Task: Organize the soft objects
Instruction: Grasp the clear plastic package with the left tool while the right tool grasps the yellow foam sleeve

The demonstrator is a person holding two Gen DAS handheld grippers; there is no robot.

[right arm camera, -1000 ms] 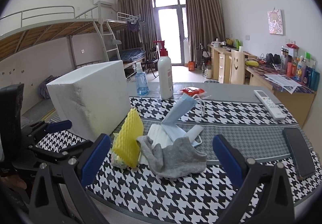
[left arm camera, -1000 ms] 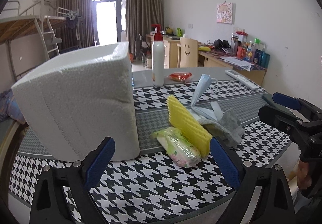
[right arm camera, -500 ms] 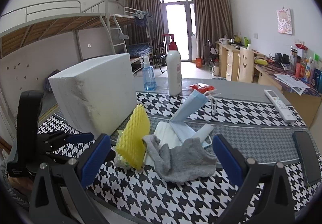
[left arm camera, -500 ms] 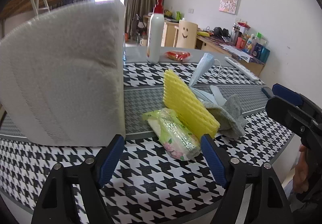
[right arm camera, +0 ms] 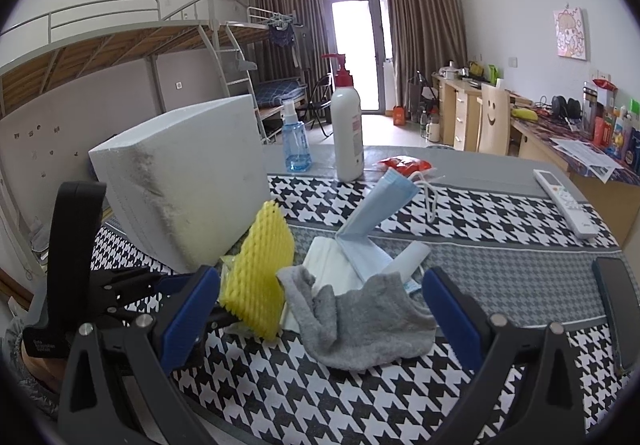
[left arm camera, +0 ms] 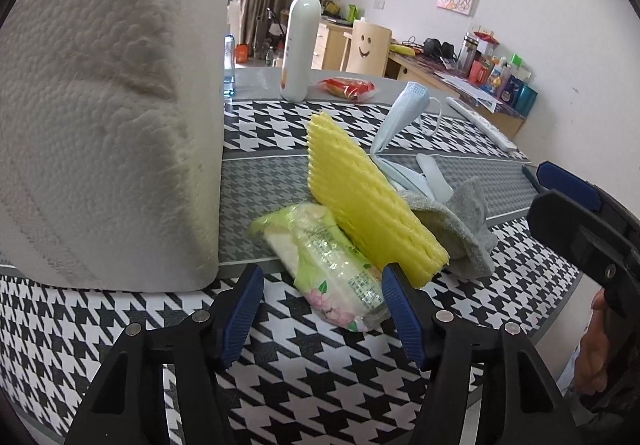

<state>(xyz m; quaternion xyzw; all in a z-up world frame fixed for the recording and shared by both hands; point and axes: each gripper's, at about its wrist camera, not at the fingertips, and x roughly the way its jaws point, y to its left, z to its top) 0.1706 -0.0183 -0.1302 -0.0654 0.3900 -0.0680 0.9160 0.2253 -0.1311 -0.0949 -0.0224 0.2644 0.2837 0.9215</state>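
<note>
Left gripper (left arm camera: 322, 295): closing around tissue pack (left arm camera: 334, 269), pads not yet pressing; glossy film may slip out
Right gripper (right arm camera: 320, 309): spread wide, empty, over grey sock (right arm camera: 360, 321) near the table's (right arm camera: 280, 397) front edge
Yellow sponge (left arm camera: 368, 201): propped on the pack; likely to topple when lifted
Face mask (right arm camera: 376, 213): behind the pile; loops may snag
Foam block (left arm camera: 108, 125): left side, just beside the pack; risk of a knock

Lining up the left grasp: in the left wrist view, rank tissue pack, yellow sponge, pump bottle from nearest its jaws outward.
1. Tissue pack: between the closing jaws of the left gripper.
2. Yellow sponge: just behind, right.
3. Pump bottle: far, standing upright.
</note>
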